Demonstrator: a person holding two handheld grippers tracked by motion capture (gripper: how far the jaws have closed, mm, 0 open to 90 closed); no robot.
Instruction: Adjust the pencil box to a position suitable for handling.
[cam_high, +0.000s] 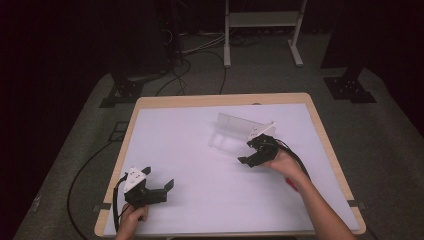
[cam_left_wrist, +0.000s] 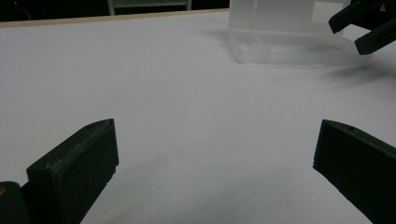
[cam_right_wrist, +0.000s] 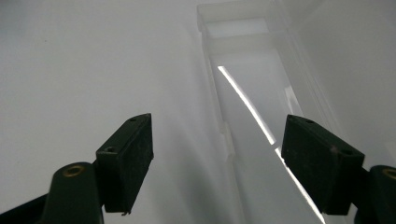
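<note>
A dark room surrounds a table (cam_high: 320, 131) with a wooden edge and a white top, and cables run across the grey floor behind it.

The left gripper (cam_high: 159, 182) sits low near the person's edge of the table, held in the left hand (cam_high: 131, 216) with the forearm entering from the bottom. Its jaws are spread wide with nothing between them, only bare white surface. From its own camera, a clear plastic box (cam_left_wrist: 285, 39) stands well ahead of the fingers, towards the far right.

The right gripper (cam_high: 250, 152) is tipped forward and down, the right hand (cam_high: 284, 164) wrapped around its back and the wrist bent inward. Its jaws are also wide apart and hold nothing. The clear plastic box (cam_right_wrist: 254, 107) lies just ahead of the fingers and between them, its open lid (cam_high: 237, 125) standing up on the far side.

The likely step is taking hold of the box. To do it well, the right fingers should straddle one thin wall squarely before closing, since smooth plastic probably slips and the light box may slide. The left gripper could move in to steady it.
</note>
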